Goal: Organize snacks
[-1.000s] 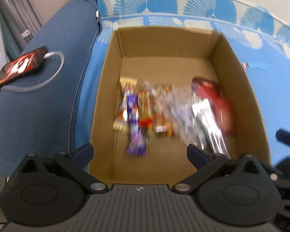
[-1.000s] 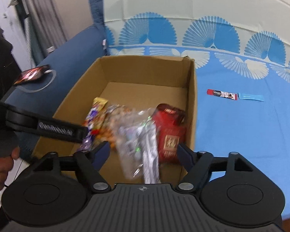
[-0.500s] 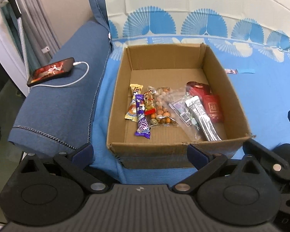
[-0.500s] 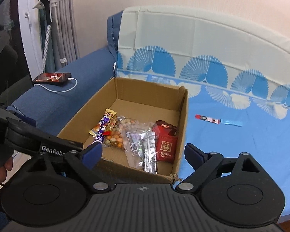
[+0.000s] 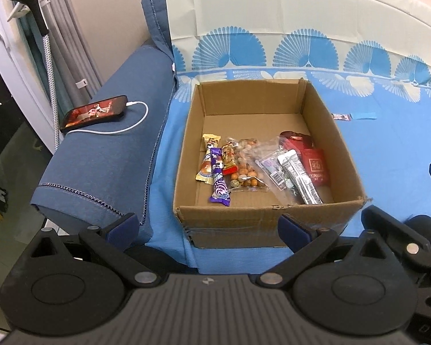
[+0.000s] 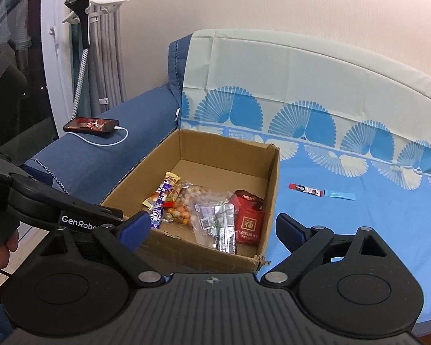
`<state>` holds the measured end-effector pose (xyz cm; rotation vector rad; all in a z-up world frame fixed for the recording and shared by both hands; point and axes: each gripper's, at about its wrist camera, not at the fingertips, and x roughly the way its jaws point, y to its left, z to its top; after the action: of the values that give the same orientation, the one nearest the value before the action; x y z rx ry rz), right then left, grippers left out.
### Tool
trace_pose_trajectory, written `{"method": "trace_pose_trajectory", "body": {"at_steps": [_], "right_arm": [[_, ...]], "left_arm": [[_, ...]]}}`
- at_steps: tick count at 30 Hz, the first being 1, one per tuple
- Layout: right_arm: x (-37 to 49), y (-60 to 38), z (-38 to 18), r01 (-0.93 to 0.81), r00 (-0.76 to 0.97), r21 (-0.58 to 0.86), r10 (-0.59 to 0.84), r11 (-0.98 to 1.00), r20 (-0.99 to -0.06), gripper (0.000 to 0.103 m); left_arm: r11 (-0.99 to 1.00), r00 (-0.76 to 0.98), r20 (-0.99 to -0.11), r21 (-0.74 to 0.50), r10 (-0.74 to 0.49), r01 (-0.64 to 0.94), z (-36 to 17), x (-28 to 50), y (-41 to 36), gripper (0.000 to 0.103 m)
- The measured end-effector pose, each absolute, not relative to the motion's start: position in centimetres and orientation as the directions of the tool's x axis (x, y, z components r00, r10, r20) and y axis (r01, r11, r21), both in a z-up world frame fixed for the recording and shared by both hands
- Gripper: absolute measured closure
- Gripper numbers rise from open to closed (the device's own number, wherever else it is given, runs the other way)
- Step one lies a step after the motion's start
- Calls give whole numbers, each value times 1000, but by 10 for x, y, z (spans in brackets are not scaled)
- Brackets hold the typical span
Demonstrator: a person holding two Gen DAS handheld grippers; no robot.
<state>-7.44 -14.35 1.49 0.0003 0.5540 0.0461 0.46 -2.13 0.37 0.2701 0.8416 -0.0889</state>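
Black claw (image 6: 212, 225), blue fingertips (image 6: 136, 227), silver screws

Landmark: blue sofa armrest (image 5: 106, 155). Phone (image 5: 94, 112) lies flat on its top, screen lit, white cable (image 5: 135, 120) plugged in and looping over the fabric. Garment steamer (image 6: 82, 28) stands beyond the armrest, before grey curtains (image 6: 109, 28). Fan-print sheet (image 5: 273, 54) covers the seat beside the armrest.

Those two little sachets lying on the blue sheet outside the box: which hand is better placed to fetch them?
Probably the right gripper: open, empty, and the sachets lie on its side of the cardboard box.
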Motion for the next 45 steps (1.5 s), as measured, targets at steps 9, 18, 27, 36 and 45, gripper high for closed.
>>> {"method": "trace_pose_trajectory", "body": {"at_steps": [9, 18, 27, 36, 45], "right_arm": [[-76, -144, 15, -44, 852, 12, 44, 999, -522, 8], [-72, -144, 14, -43, 847, 19, 47, 999, -530, 8], [-68, -145, 11, -40, 839, 32, 51, 999, -542, 8], [-64, -152, 6, -36, 830, 54, 60, 998, -555, 8], [-59, -168, 1, 5, 830, 94, 48, 996, -556, 8]], "left_arm": [[961, 670, -742, 206, 30, 186, 5, 2, -22, 0], [957, 667, -744, 217, 36, 190, 4, 4, -23, 0], [954, 658, -752, 227, 43, 196, 1, 8, -26, 0], [948, 646, -761, 241, 53, 206, -3, 13, -32, 0], [940, 626, -777, 259, 67, 220, -9, 22, -41, 0]]}}
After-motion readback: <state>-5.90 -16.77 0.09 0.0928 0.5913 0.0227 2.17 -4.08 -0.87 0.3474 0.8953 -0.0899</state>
